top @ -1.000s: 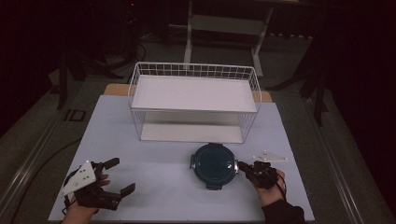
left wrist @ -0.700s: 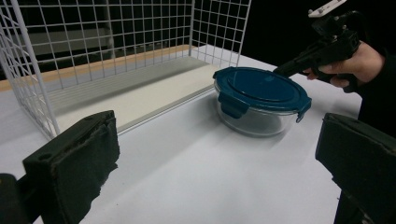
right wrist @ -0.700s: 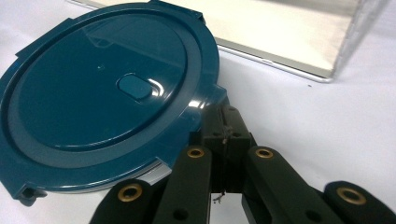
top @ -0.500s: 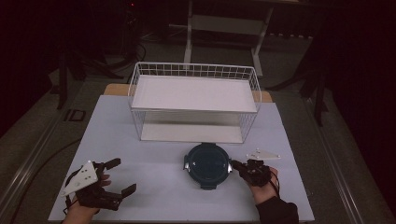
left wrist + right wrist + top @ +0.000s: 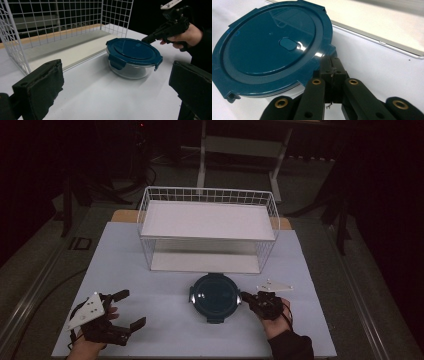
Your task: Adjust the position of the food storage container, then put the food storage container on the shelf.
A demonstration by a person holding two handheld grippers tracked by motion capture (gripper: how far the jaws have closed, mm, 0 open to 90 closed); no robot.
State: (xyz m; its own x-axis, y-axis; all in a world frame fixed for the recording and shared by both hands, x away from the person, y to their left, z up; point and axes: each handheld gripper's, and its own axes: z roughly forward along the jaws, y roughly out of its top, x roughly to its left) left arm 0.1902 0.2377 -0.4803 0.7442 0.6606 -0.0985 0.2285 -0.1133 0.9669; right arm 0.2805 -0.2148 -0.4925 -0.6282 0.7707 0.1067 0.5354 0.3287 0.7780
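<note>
On the worktop point(image 5: 150, 270) the white wire rack point(image 5: 207, 227) stands at the far side, and my round glass container with the blue lid point(image 5: 214, 293) sits just in front of its lower shelf, between my two hands. The biggest risk I see is the container skating: my right gripper point(image 5: 245, 297) has its jaws pinched together at the lid's rim, at or just beside a latch tab, and a sideways shove there could drive the bowl into the rack's frame or spin it on the smooth surface. From the right gripper view I can't quite tell whether the tips clamp the tab or only press against it; if they only press, they may slip off. My left gripper point(image 5: 127, 310) rests well apart, jaws wide open and holding nothing, so nothing braces the bowl. A smaller worry: prying the tab could tip the bowl
</note>
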